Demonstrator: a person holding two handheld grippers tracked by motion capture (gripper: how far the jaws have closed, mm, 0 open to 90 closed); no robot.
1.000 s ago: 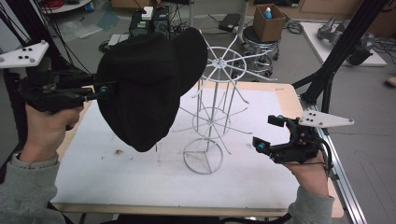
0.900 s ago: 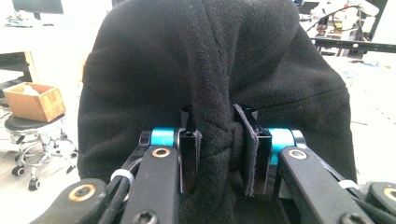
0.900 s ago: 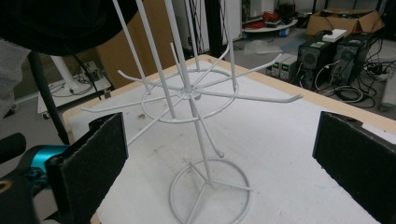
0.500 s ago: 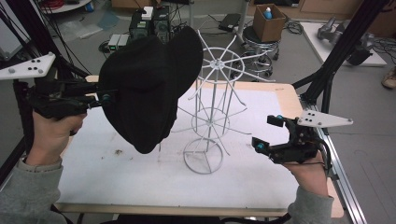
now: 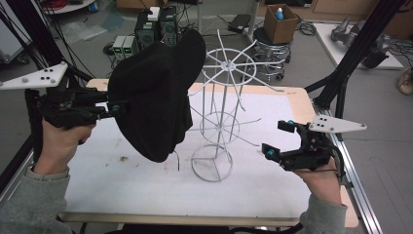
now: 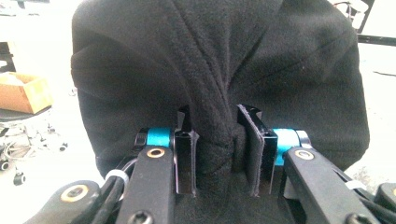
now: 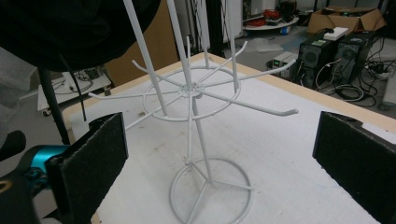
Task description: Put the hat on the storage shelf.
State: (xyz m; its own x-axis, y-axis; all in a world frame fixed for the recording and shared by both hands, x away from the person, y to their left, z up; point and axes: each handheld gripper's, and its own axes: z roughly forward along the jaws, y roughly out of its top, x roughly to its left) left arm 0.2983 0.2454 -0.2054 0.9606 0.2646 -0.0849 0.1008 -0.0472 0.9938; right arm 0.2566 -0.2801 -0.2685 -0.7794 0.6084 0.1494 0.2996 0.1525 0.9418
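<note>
A black fleece hat (image 5: pixel 158 97) hangs in the air left of a white wire rack (image 5: pixel 221 109) with spoke arms. My left gripper (image 5: pixel 117 107) is shut on a bunched fold of the hat (image 6: pixel 215 140), whose cloth is pinched between the two pads. The hat's upper edge reaches toward the rack's top spokes. My right gripper (image 5: pixel 277 139) is open, held low to the right of the rack with nothing between its pads. In the right gripper view the rack (image 7: pixel 196 121) stands straight ahead and the hat (image 7: pixel 70 28) hangs at the upper left.
The rack stands on a white mat (image 5: pixel 126 180) that covers a wooden table (image 5: pixel 297 105). Black frame posts (image 5: pixel 355 53) rise at both sides. Beyond the table are computer boxes (image 5: pixel 151 27), a stool with a cardboard box (image 5: pixel 280 22) and cables on the floor.
My left gripper has lifted the hat and carried it a little higher and toward the rack's top. The right gripper has stayed nearly still.
</note>
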